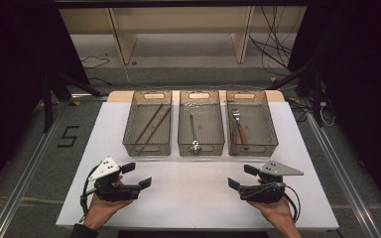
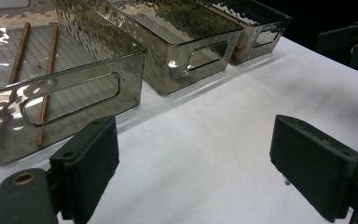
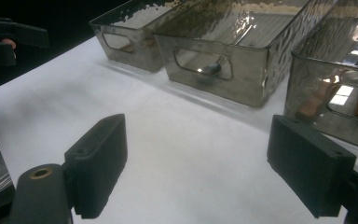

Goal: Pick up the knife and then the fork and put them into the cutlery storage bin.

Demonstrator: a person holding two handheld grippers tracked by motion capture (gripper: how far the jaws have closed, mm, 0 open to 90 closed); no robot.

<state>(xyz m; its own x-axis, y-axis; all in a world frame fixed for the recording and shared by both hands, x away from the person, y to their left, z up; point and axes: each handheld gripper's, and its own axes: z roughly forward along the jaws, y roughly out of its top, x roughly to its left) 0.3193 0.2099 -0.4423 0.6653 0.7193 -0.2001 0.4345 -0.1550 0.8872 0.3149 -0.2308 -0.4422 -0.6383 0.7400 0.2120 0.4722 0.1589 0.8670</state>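
High view: three clear bins are seen in a row at the far half of the white table point(image 1: 198, 198), the left bin point(image 1: 148, 122) holding two brown chopsticks point(image 1: 151, 125), the middle bin point(image 1: 201, 121) a metal ladle point(image 1: 193, 134), the right bin point(image 1: 251, 121) a fork point(image 1: 236, 118) beside brown-handled pieces. The left gripper point(image 1: 140, 175) and right gripper point(image 1: 237, 177) are held low over the bare near half, well apart, each with jaws spread and nothing between them. Left gripper view: the chopsticks are resolved as two parallel rods lying on the ribbed bin floor, and the cut-out handle in the near wall is shown, a detail lost from above. Right gripper view: the ladle bowl is glimpsed through the middle bin's handle slot, and copper-coloured handles are seen through the right bin's wall. Open white surface is left between the bins' near walls and both grippers; narrow gaps are kept between adjacent bins.
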